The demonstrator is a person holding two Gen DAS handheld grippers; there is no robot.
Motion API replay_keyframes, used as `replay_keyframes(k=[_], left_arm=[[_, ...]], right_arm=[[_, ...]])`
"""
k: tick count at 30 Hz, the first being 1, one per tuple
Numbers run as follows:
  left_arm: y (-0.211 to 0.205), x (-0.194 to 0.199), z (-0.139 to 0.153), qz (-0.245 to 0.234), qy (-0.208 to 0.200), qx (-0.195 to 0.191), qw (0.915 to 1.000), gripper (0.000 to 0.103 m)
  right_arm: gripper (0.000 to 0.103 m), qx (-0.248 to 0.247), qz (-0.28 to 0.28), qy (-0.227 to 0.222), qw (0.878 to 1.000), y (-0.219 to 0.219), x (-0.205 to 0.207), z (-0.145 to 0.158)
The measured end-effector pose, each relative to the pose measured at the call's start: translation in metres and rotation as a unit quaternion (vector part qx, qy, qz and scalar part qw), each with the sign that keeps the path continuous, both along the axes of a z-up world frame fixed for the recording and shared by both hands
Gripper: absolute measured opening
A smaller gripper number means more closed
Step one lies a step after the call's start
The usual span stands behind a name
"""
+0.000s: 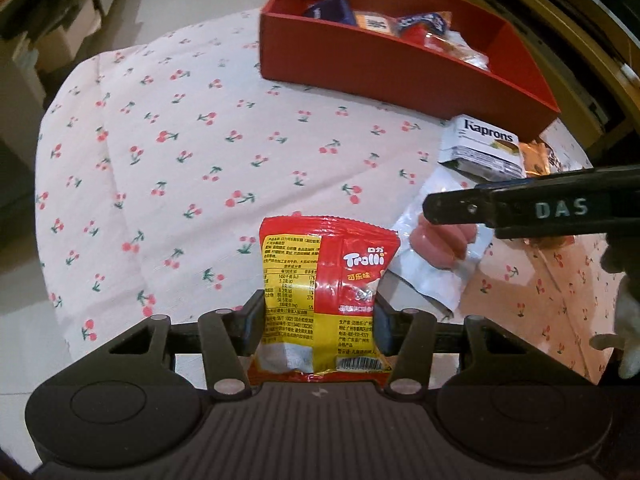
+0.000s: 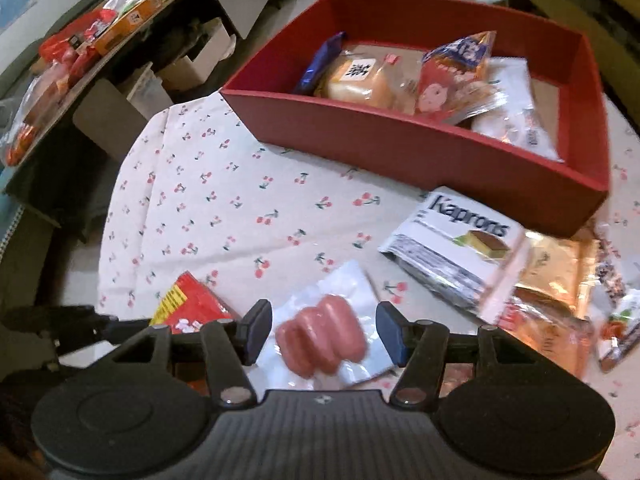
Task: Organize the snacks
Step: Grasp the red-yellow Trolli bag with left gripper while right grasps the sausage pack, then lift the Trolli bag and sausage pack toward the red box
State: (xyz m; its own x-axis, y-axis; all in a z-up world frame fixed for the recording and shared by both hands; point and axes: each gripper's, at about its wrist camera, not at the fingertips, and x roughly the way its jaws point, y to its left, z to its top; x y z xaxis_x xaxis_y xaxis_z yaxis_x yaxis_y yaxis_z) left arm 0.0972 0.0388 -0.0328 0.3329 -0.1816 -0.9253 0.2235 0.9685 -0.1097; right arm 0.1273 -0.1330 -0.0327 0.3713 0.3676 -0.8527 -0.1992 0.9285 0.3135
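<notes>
My left gripper [image 1: 318, 322] is shut on a red and yellow Trolli gummy bag [image 1: 326, 288] and holds it upright above the cherry-print tablecloth [image 1: 200, 140]. The bag also shows in the right wrist view [image 2: 188, 310]. My right gripper [image 2: 322, 330] is open, its fingers on either side of a clear sausage pack [image 2: 322, 334] that lies on the cloth, not touching it. The right gripper's finger [image 1: 460, 208] hangs over the sausage pack [image 1: 440, 248] in the left wrist view. A red box [image 2: 400, 148] at the back holds several snacks.
A white Kaprons pack [image 2: 452, 244] lies in front of the red box [image 1: 384, 72], next to an orange-gold packet [image 2: 556, 280] and other wrappers at the right. A dark side table with more snacks [image 2: 80, 52] stands far left, beyond the table edge.
</notes>
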Motion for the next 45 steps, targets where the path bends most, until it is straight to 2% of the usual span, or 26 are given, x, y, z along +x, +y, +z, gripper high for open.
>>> replay_keyframes(k=[5,8,10,15,21,23,26,27,30,33,35,37,41,45], left_arm=[[0.006,-0.001,0.000,0.003,0.005,-0.006,1.0000,0.060],[0.010,-0.001,-0.003,0.005,0.013,-0.007,0.9999,0.060],[0.011,-0.001,-0.004,0.006,0.016,-0.008,0.9998,0.060],[0.015,0.000,-0.003,0.015,0.017,-0.010,0.9997,0.061],[0.021,-0.001,0.001,0.023,0.015,-0.014,0.9995,0.061],[0.021,-0.001,0.001,0.021,0.015,-0.015,0.9995,0.061],[0.021,-0.001,0.002,0.021,0.016,-0.016,0.9995,0.061],[0.022,-0.001,0.002,0.021,0.016,-0.018,0.9995,0.061],[0.024,0.000,0.002,0.022,0.018,-0.019,0.9994,0.061],[0.023,0.001,0.001,0.020,0.019,-0.018,0.9994,0.061],[0.022,0.001,0.000,0.017,0.023,-0.019,0.9994,0.062],[0.022,0.002,-0.002,0.016,0.027,-0.018,0.9994,0.062],[0.021,0.005,-0.004,0.013,0.032,-0.017,0.9993,0.063],[0.020,0.004,-0.006,0.010,0.032,-0.013,0.9993,0.064]], right_arm=[[0.077,-0.056,0.054,-0.041,0.996,0.021,0.002,-0.003],[0.079,-0.059,0.058,-0.018,0.996,0.023,0.008,-0.014],[0.081,-0.068,0.076,-0.021,0.995,0.026,0.007,-0.014],[0.081,-0.046,0.082,0.014,0.995,0.019,-0.006,-0.012],[0.081,-0.068,0.131,0.010,0.989,0.019,-0.030,-0.003],[0.081,-0.086,0.148,-0.013,0.985,0.021,-0.033,0.001],[0.081,-0.137,0.189,-0.060,0.971,0.032,-0.038,0.005],[0.081,-0.146,0.219,-0.068,0.962,0.037,-0.040,0.005],[0.081,-0.162,0.298,-0.069,0.938,0.050,-0.042,0.000],[0.081,-0.179,0.354,-0.078,0.915,0.063,-0.040,-0.009],[0.088,-0.188,0.377,-0.080,0.904,0.071,-0.034,-0.016],[0.089,-0.178,0.373,-0.073,0.907,0.072,-0.025,-0.018],[0.086,-0.148,0.327,-0.055,0.932,0.057,-0.027,-0.020],[0.084,-0.136,0.267,-0.047,0.953,0.045,-0.046,-0.019]])
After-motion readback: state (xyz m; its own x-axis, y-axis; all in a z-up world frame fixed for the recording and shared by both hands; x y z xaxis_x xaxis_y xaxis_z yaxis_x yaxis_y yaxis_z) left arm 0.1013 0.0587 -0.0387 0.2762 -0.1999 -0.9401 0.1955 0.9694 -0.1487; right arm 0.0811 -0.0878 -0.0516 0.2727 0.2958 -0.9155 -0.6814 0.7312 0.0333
